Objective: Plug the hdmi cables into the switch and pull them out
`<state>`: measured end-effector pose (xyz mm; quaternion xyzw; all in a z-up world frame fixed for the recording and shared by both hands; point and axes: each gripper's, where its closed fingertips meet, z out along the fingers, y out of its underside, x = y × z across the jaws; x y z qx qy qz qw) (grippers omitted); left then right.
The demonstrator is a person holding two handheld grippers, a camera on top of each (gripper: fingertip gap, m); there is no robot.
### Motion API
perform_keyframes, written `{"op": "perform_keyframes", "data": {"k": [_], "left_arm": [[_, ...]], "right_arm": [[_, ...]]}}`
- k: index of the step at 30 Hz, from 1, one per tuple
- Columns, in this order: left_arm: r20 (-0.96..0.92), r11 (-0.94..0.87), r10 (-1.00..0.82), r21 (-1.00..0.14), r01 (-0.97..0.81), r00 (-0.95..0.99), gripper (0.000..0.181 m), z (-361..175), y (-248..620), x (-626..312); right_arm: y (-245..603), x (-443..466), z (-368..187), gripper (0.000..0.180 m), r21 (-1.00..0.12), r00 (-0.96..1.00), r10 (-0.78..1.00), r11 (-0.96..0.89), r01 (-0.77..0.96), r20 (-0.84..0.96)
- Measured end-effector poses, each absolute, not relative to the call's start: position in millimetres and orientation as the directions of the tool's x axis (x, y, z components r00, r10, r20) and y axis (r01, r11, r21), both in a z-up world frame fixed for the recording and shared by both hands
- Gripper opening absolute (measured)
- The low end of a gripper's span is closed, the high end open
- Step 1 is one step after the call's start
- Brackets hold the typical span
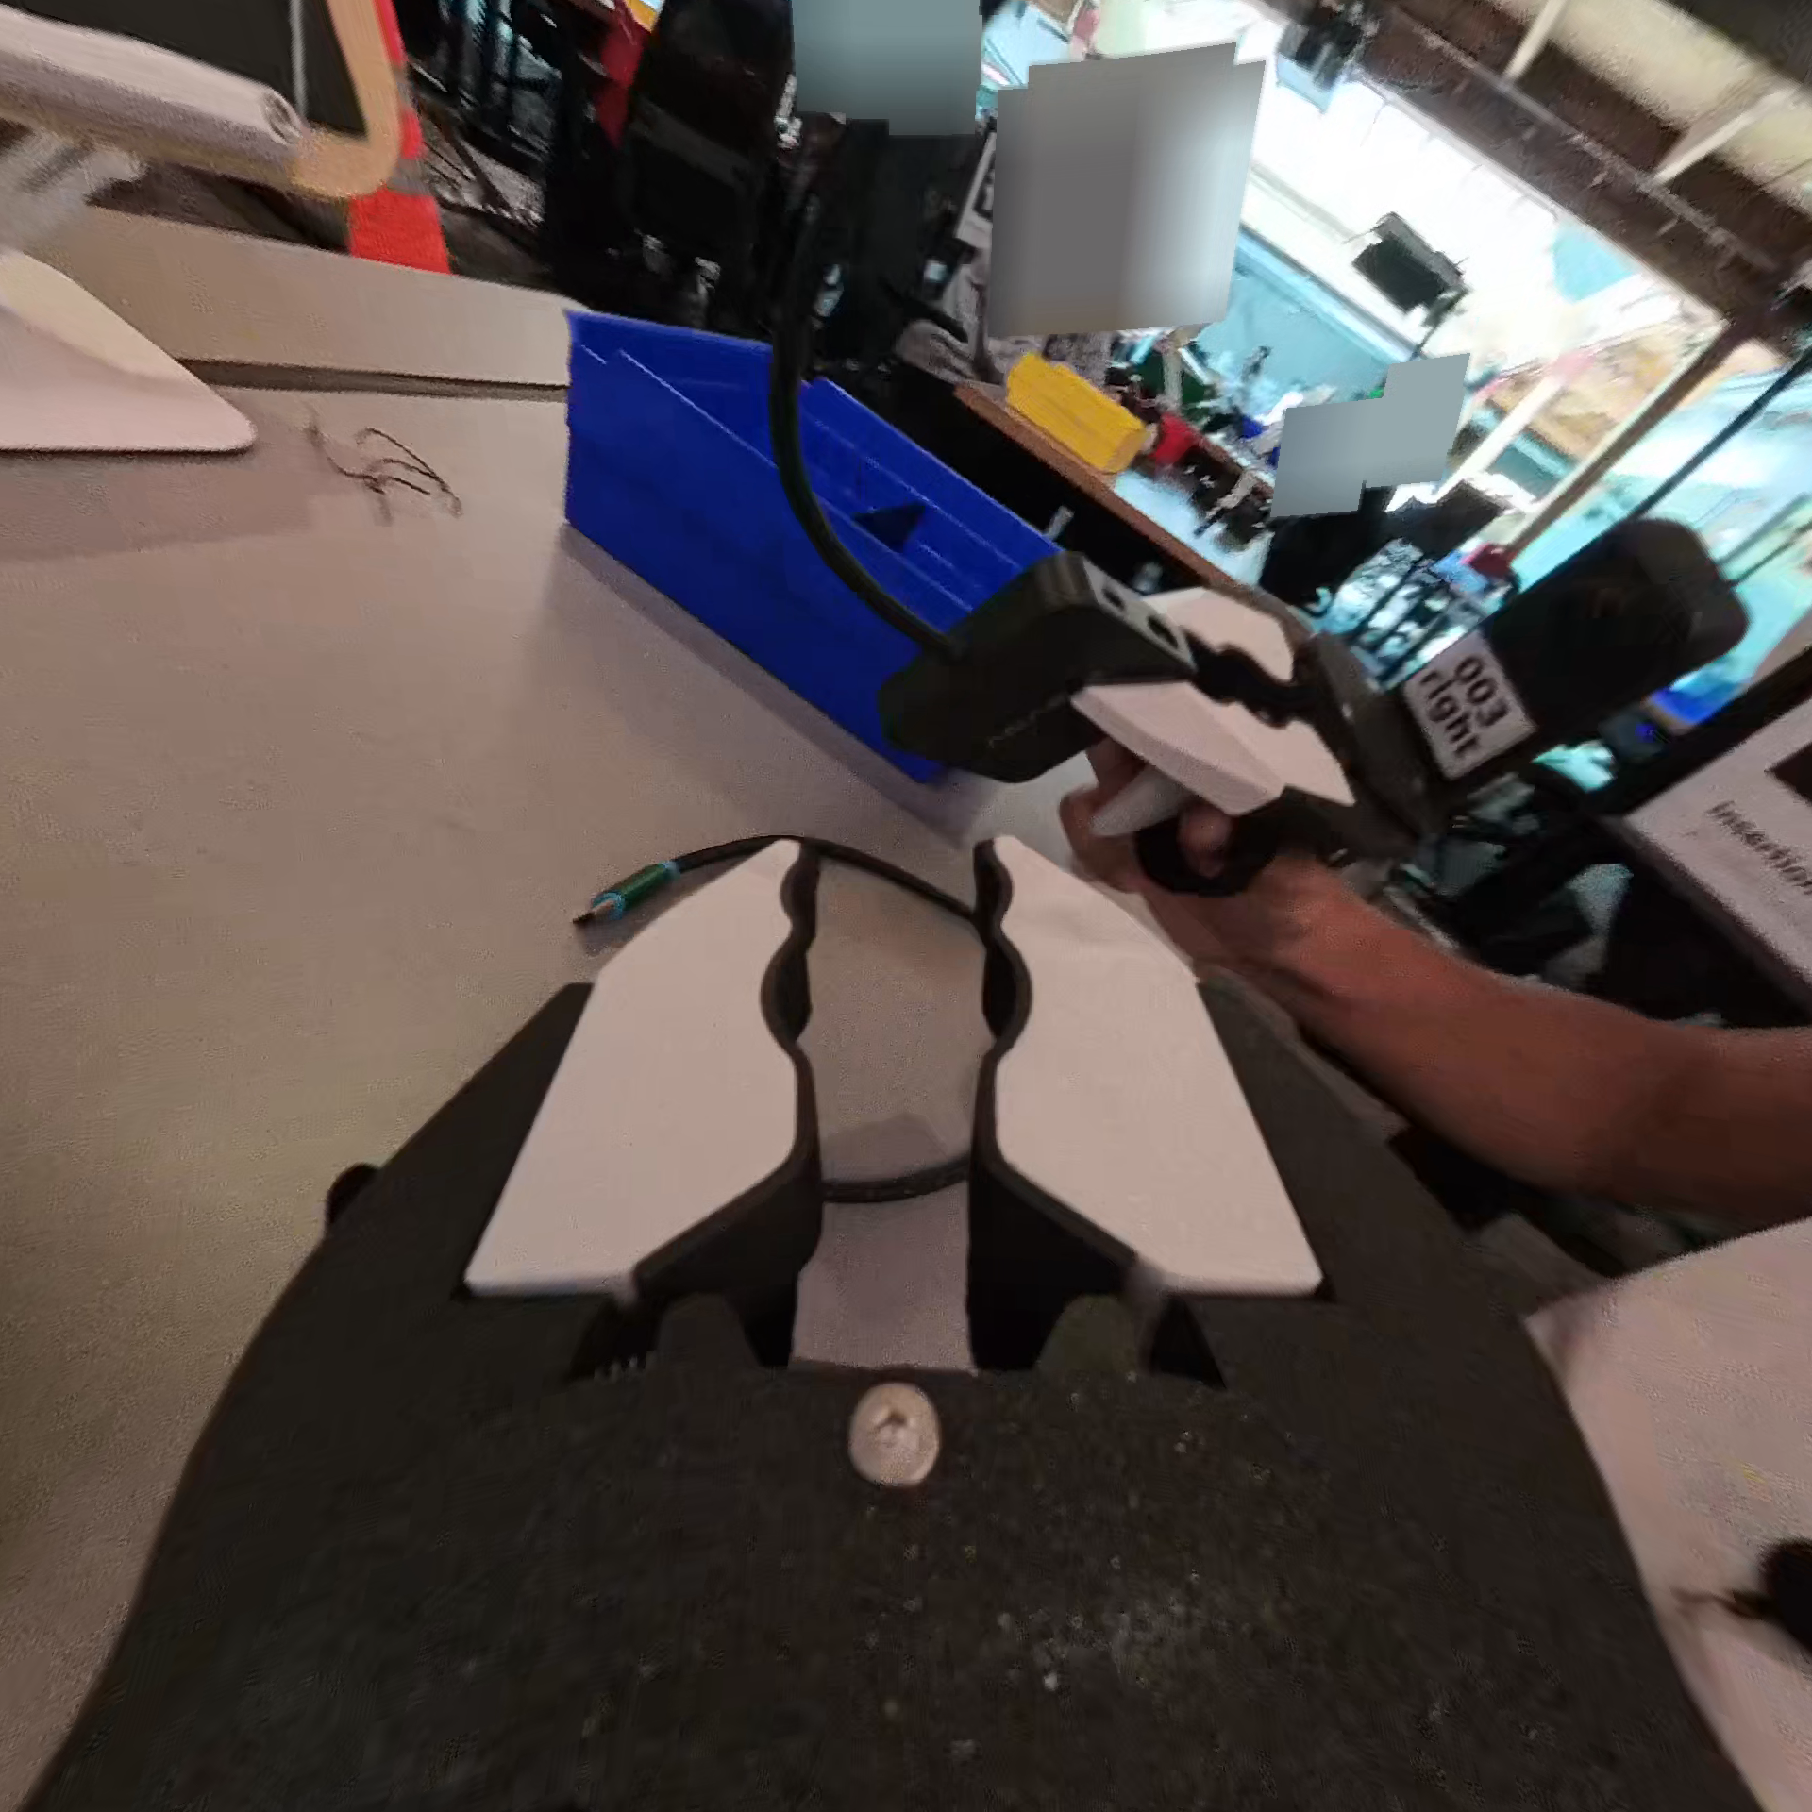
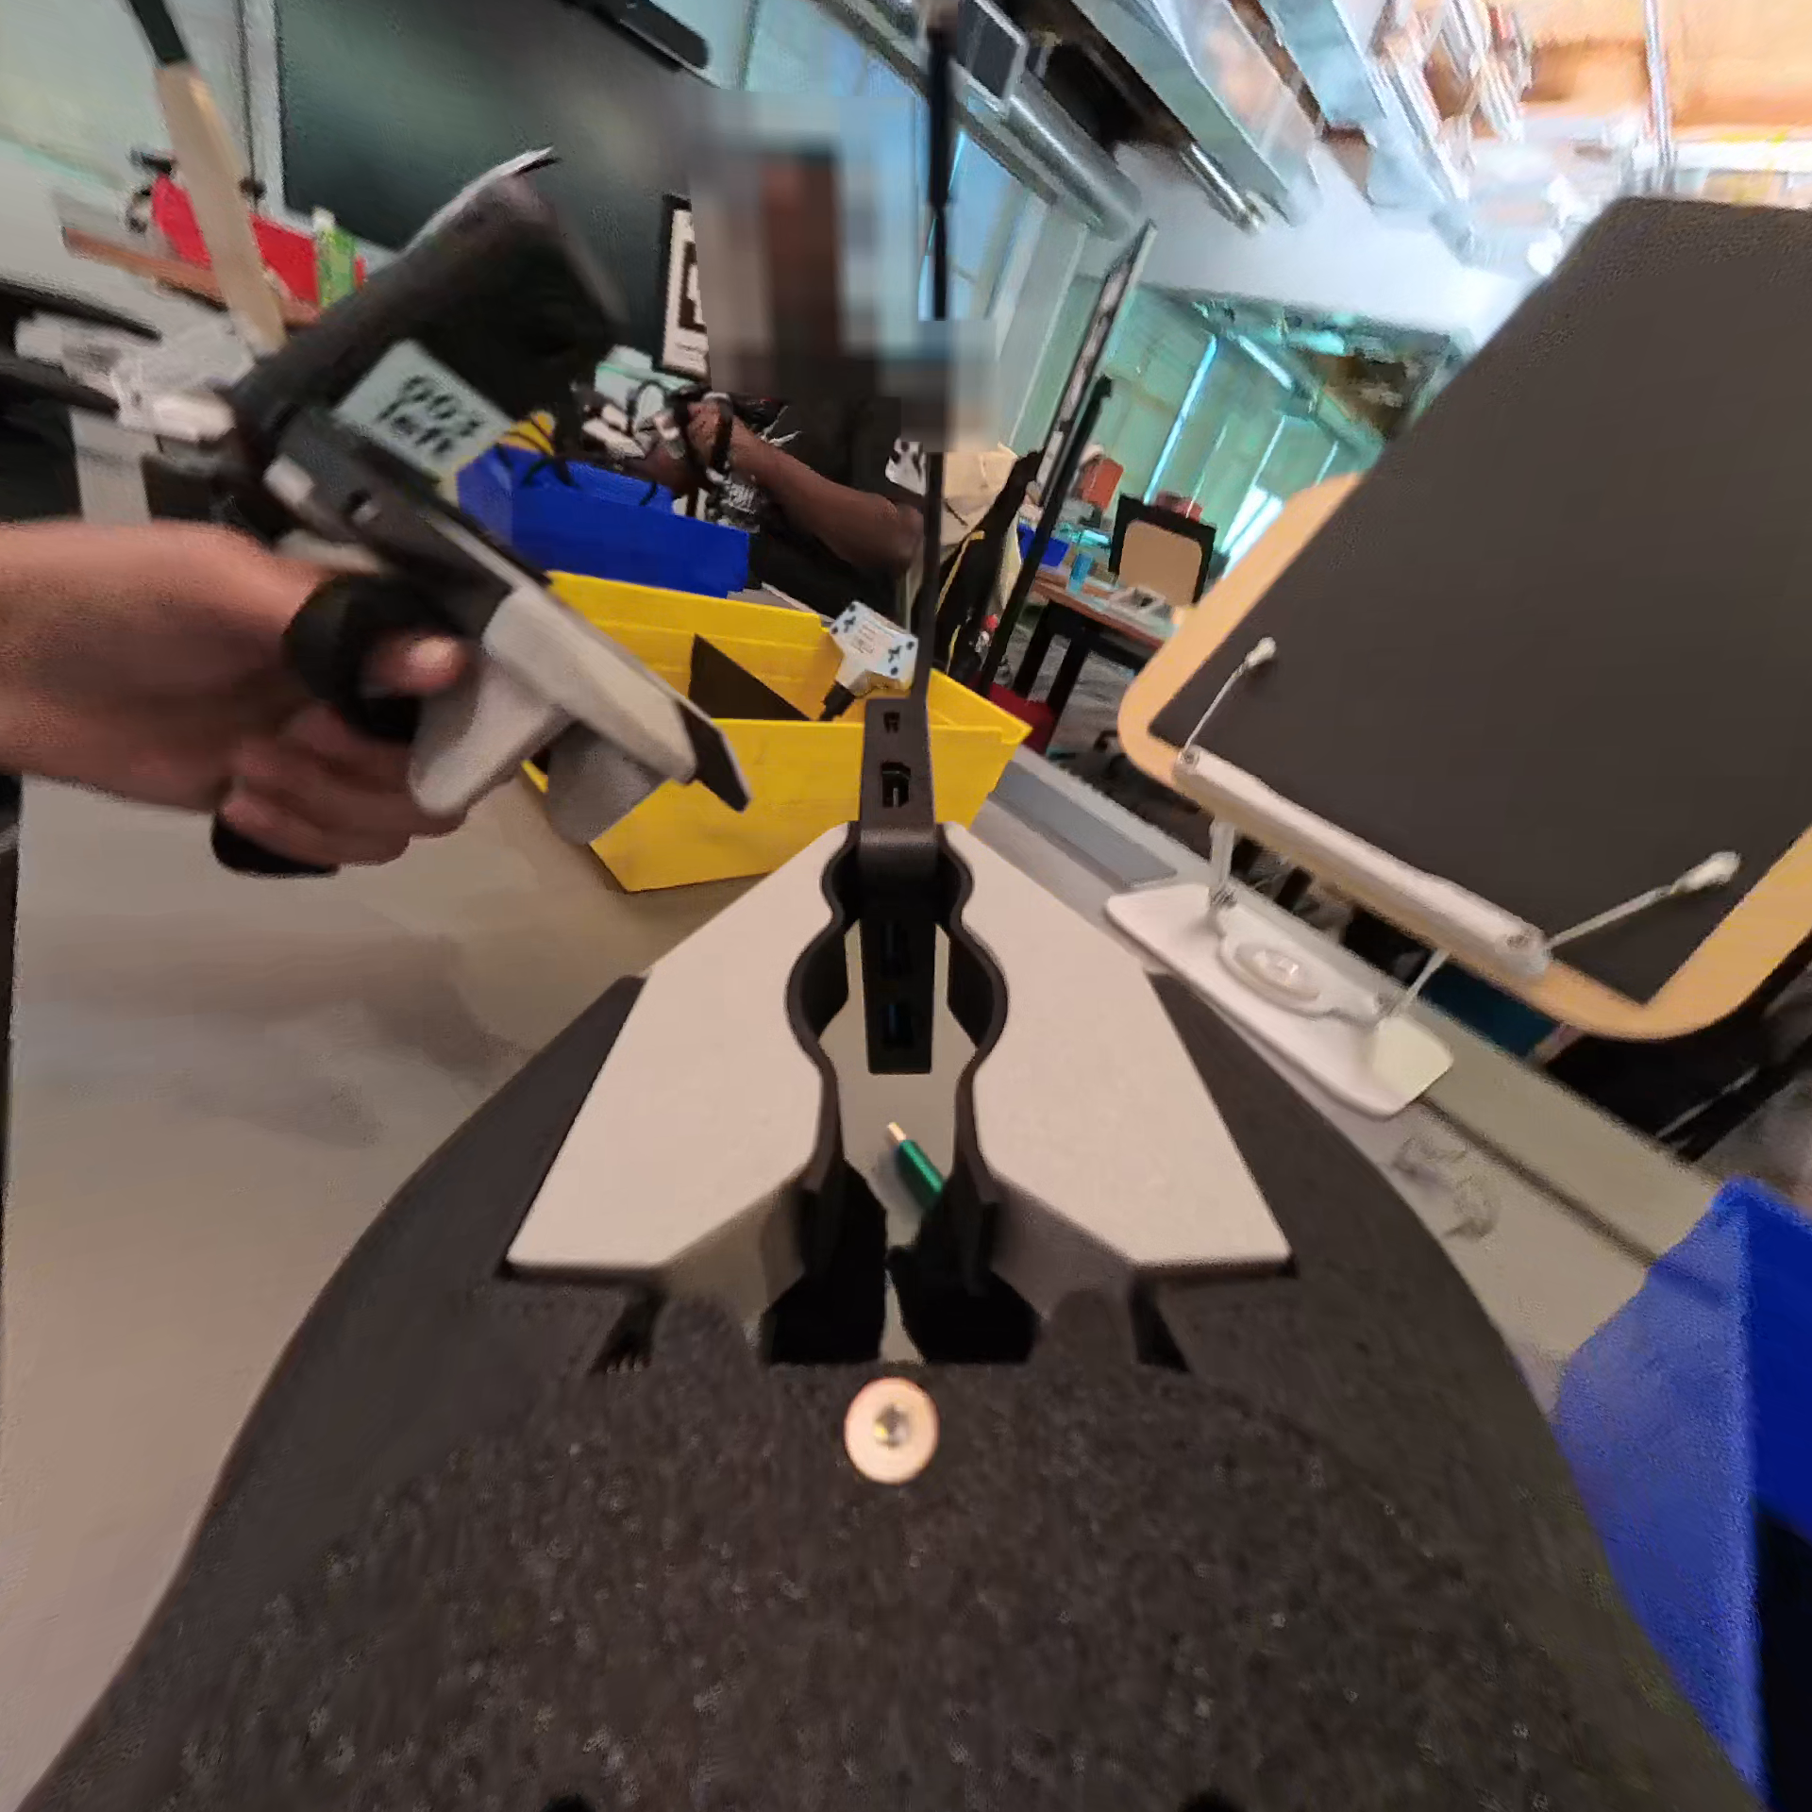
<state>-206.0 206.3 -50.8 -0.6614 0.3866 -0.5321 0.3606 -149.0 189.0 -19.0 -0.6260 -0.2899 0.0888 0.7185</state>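
Our right gripper (image 2: pixel 894 882) clamps the black switch (image 2: pixel 894 941) aloft. Below the switch, a green-tipped cable (image 1: pixel 628 890) lies on the table (image 1: pixel 245 784); our left gripper (image 1: pixel 894 873) hovers spread, empty. A tilted switch could jam the plug.

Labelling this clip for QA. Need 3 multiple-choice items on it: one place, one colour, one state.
1. Where is the black switch?
A. Held up between the right gripper's fingers
B. Inside the yellow bin
C. Flat on the table

2. What colour is the sleeve on the loose cable plug lying on the table?
A. Red
B. Green
C. White

3. How is the left gripper?
A. Shut on the plug
B. Shut on the switch
C. Open, holding nothing

Answers:
1. A: the right gripper pinches the switch off the table.
2. B: both views show a green sleeve on the plug.
3. C: its fingers stand apart with only table and cable showing between them.
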Motion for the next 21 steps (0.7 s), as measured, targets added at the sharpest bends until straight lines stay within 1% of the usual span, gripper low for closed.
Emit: {"op": "perform_keyframes", "data": {"k": [1, 3, 5, 7, 8, 10, 12, 14, 16, 18, 19, 21], "left_arm": [[0.363, -0.387, -0.915, -0.914, -0.122, 0.177, 0.032, -54, 207, -205], [0.215, -0.260, -0.942, -0.953, -0.155, 0.258, 0.038, -63, 207, -200], [0.080, -0.161, -0.946, -0.958, -0.239, 0.313, 0.051, -74, 202, -191], [-0.023, -0.104, -0.933, -0.939, -0.328, 0.360, 0.071, -85, 199, -182], [-0.066, -0.075, -0.927, -0.932, -0.355, 0.370, 0.078, -88, 197, -178], [-0.136, -0.033, -0.909, -0.919, -0.393, 0.395, 0.082, -91, 196, -173], [-0.177, -0.002, -0.894, -0.917, -0.399, 0.411, 0.082, -89, 197, -171], [-0.189, 0.001, -0.885, -0.914, -0.405, 0.425, 0.077, -87, 200, -173], [-0.183, 0.008, -0.901, -0.914, -0.406, 0.394, 0.073, -87, 197, -175], [-0.177, 0.032, -0.931, -0.910, -0.414, 0.319, 0.073, -85, 193, -179], [-0.154, 0.034, -0.951, -0.913, -0.406, 0.267, 0.073, -82, 189, -183], [-0.052, -0.011, -0.985, -0.933, -0.359, 0.164, 0.073, -73, 184, -192]], "right_arm": [[192, -146, -21, 0.012, -0.973, 0.834, 0.504, 0.153, 0.172, 0.226], [196, -149, -24, 0.012, -0.999, 0.835, 0.551, 0.037, -0.011, 0.011], [199, -150, -25, 0.013, -0.983, 0.813, 0.555, -0.049, -0.178, -0.175], [204, -147, -31, 0.013, -0.956, 0.817, 0.497, -0.116, -0.270, -0.291], [205, -148, -35, 0.013, -0.939, 0.810, 0.477, -0.146, -0.310, -0.342], [204, -156, -39, 0.013, -0.903, 0.775, 0.464, -0.199, -0.380, -0.428], [202, -165, -42, 0.013, -0.882, 0.753, 0.460, -0.227, -0.413, -0.471], [199, -178, -43, 0.013, -0.876, 0.730, 0.486, -0.249, -0.412, -0.482], [197, -184, -43, 0.013, -0.886, 0.733, 0.499, -0.247, -0.392, -0.463], [193, -189, -41, 0.016, -0.903, 0.716, 0.551, -0.258, -0.343, -0.429], [190, -192, -37, 0.019, -0.917, 0.691, 0.603, -0.252, -0.309, -0.399], [181, -192, -22, 0.034, -0.940, 0.617, 0.713, -0.199, -0.277, -0.333]]}}
